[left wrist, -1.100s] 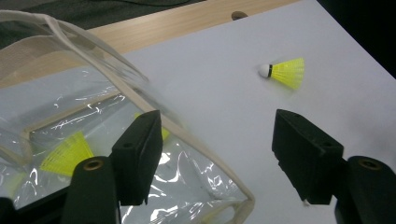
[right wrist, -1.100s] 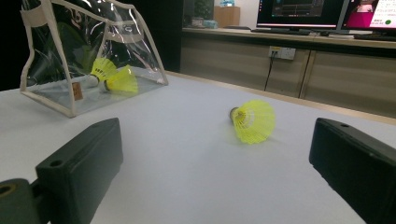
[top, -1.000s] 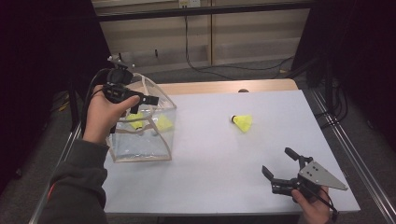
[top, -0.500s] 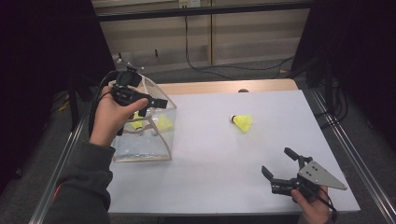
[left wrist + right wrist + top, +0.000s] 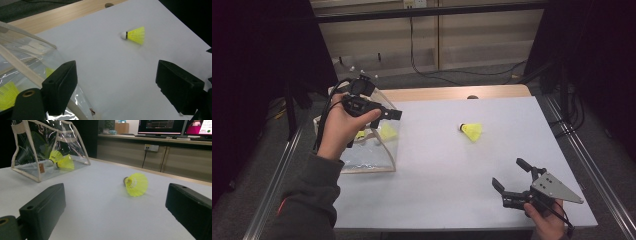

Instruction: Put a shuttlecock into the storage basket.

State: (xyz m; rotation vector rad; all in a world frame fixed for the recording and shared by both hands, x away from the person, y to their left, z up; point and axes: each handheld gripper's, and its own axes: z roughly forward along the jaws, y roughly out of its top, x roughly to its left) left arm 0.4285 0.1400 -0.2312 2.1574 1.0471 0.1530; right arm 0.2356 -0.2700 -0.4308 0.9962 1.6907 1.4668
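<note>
left: clear pouch (image 5: 362, 150) with two yellow shuttlecocks (image 5: 61, 160) inside, left gripper (image 5: 384, 114) above its rim, jaws wide apart, empty. centre: loose yellow shuttlecock (image 5: 472, 131) lying on white table (image 5: 437, 190). right: right gripper (image 5: 511, 175) near front edge, jaws spread wide, holding nothing.

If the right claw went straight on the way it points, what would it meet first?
Probably the loose shuttlecock on the table: it lies between the right claw's open jaws in the right gripper view, slightly right of centre. Depth is unclear, so it might pass just beside it.
</note>
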